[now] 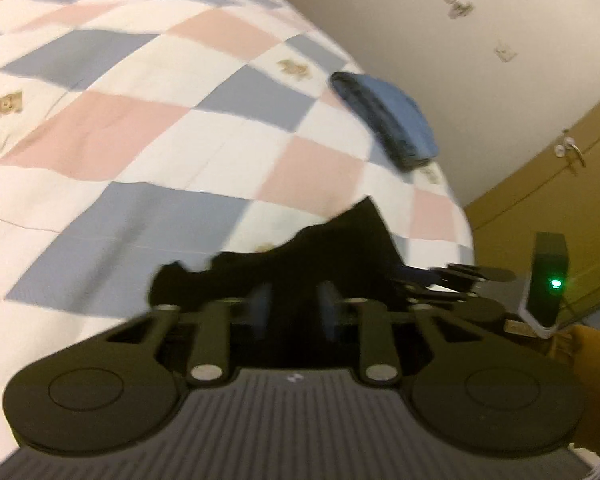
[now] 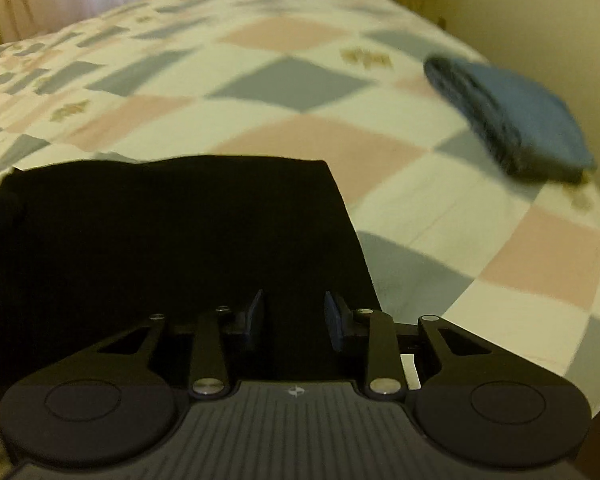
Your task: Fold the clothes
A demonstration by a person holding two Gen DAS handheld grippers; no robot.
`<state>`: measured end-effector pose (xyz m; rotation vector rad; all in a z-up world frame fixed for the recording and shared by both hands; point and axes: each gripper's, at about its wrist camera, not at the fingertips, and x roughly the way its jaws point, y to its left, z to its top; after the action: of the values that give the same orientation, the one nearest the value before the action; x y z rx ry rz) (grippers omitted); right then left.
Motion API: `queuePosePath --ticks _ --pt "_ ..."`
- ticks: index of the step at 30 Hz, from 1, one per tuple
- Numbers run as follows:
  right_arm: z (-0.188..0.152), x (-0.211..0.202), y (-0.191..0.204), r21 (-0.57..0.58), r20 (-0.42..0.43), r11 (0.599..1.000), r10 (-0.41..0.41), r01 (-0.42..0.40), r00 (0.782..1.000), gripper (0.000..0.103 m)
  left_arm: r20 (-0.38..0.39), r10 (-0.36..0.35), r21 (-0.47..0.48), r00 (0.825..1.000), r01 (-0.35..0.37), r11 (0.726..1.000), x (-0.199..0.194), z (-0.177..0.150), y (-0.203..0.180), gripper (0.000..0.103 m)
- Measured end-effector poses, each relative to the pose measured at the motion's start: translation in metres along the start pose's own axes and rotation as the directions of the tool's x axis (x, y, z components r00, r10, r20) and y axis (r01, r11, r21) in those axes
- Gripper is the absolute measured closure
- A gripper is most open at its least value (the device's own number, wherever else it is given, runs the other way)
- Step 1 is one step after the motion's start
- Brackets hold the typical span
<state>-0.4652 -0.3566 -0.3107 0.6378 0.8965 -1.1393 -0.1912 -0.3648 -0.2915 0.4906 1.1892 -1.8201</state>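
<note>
Folding is standing part-done: blue garment (image 2: 512, 120) is lying folded at the bed (image 1: 148, 128) edge, while black garment (image 2: 172, 236) is awaiting folding between both grippers' parted, ungripping jaws.

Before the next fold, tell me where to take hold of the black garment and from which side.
Grip the black garment at its far right corner, coming in from the near edge of the bed. That corner looks flat and crisp against the quilt, with bare quilt to its right for a finger. The right gripper is open and already over the cloth.
</note>
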Motion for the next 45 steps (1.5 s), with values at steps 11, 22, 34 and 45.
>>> queuePosePath --ticks 11,22,34,45 --pt "0.017 0.031 -0.014 0.016 -0.120 0.999 0.041 -0.039 0.992 0.067 -0.024 0.022 -0.009 0.999 -0.022 1.000 0.016 0.010 0.022 0.100" --pt "0.048 -0.032 0.029 -0.220 0.074 0.954 0.223 -0.202 0.972 0.064 0.098 0.221 -0.142 0.970 -0.206 0.968 -0.009 0.001 -0.001 0.098" --pt "0.054 0.046 0.015 -0.365 0.034 0.861 0.394 -0.355 0.919 0.079 0.119 0.518 -0.239 0.847 -0.482 0.843 0.035 -0.014 -0.025 0.100" --pt "0.025 -0.053 -0.062 -0.309 0.118 0.887 0.394 -0.343 0.911 0.079 0.101 0.550 -0.314 0.829 -0.498 0.808 -0.038 -0.089 -0.106 0.095"
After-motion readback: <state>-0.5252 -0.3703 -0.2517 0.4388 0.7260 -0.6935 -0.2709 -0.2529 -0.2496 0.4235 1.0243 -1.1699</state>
